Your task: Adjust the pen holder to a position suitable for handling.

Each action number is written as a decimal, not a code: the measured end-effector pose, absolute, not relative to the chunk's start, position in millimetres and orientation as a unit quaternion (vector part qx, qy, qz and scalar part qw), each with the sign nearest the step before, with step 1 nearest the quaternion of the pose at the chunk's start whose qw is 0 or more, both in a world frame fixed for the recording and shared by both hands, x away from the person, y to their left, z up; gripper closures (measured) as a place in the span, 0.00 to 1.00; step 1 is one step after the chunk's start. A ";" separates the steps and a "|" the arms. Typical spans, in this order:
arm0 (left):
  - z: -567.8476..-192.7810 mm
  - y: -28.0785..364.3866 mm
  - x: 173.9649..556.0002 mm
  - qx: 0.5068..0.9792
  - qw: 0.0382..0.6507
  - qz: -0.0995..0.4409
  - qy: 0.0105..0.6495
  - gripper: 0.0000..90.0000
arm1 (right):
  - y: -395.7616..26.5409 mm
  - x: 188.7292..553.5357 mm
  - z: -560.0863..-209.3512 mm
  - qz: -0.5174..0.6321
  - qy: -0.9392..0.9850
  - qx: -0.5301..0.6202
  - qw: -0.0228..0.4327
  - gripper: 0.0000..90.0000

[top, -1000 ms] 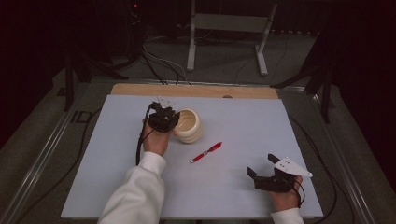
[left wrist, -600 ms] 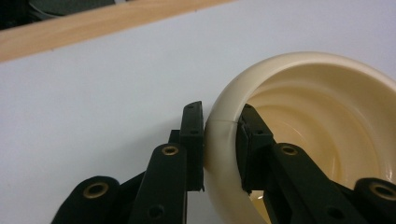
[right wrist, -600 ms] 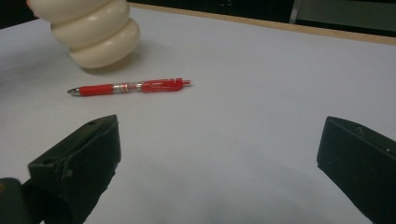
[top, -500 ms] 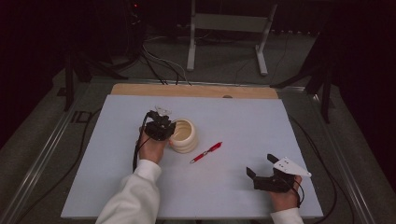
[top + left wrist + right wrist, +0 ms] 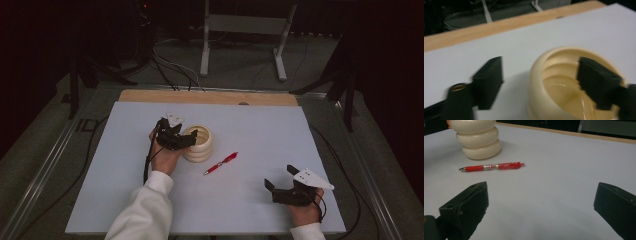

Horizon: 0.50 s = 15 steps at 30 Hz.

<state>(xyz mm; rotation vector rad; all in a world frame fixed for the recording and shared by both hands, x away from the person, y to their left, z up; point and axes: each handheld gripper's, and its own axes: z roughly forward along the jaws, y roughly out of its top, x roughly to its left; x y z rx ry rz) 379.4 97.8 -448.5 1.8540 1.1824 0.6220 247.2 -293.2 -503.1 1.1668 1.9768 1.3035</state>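
The cream ribbed ceramic cup [image 5: 198, 144] stands upright left of the table's centre, mouth up. My left gripper [image 5: 176, 137] has just been opening; its jaws straddle the cup's near wall without pressing. A red pen [image 5: 220, 163] lies at the cup's four o'clock, tip toward me. The white table [image 5: 300, 140] lies open to the right. My right gripper [image 5: 285, 186] gapes empty at five o'clock. The cup's near rim is cut off.

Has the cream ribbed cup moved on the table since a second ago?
Yes. The cream cup has slid toward the person, away from the wooden strip at the far edge. The left gripper straddles its rim, jaws just opened.
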 end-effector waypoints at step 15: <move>-439.9 117.9 373.5 0.721 0.459 0.236 0.463 0.01 | -293.5 247.4 -503.2 0.478 0.725 0.430 0.249 0.00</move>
